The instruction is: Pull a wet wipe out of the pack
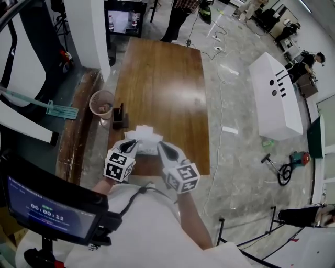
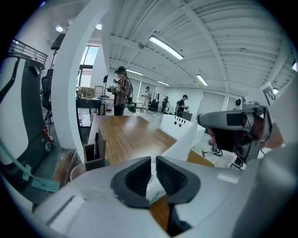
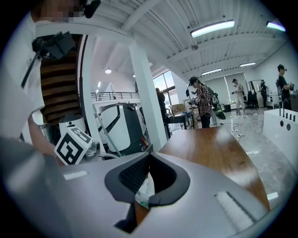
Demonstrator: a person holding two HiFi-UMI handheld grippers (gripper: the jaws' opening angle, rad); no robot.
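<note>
holds a gripper in each hand above the near end of a long wooden desk (image 1: 157, 78). aims the left gripper (image 1: 133, 143) and the right gripper (image 1: 161, 147) inward from either side, tips slanted toward each other, with the white pack (image 1: 144, 137) of wet wipes caught between them.

pinches the pack with the left fingers (image 2: 135, 179): pads nearly together, only a slim gap near the tips, a crumpled white and pale green part of the pack wedged low between them. in the same left gripper view, a white flap (image 2: 188, 139) rising from there toward the right gripper.

clamps the right fingers (image 3: 132, 174) on the pack as well: tips touching at the top, the same white and green material squeezed in the hollow below them.

cannot tell from any view whether the pack rests on the desk or hangs above it, nor whether a wipe is out of it.

farther up the desk's left edge, near the pack but apart from it: a dark pen holder (image 1: 120, 116), upright. just beside the holder, off the desk: a round tan bin (image 1: 102, 103).

on the floor to the right, well apart from the desk: a white cabinet (image 1: 275, 97) and a hand pump (image 1: 282, 168). beyond the desk's far end: a standing person (image 1: 180, 13). at lower left in the head view: a dark screen (image 1: 49, 204).
</note>
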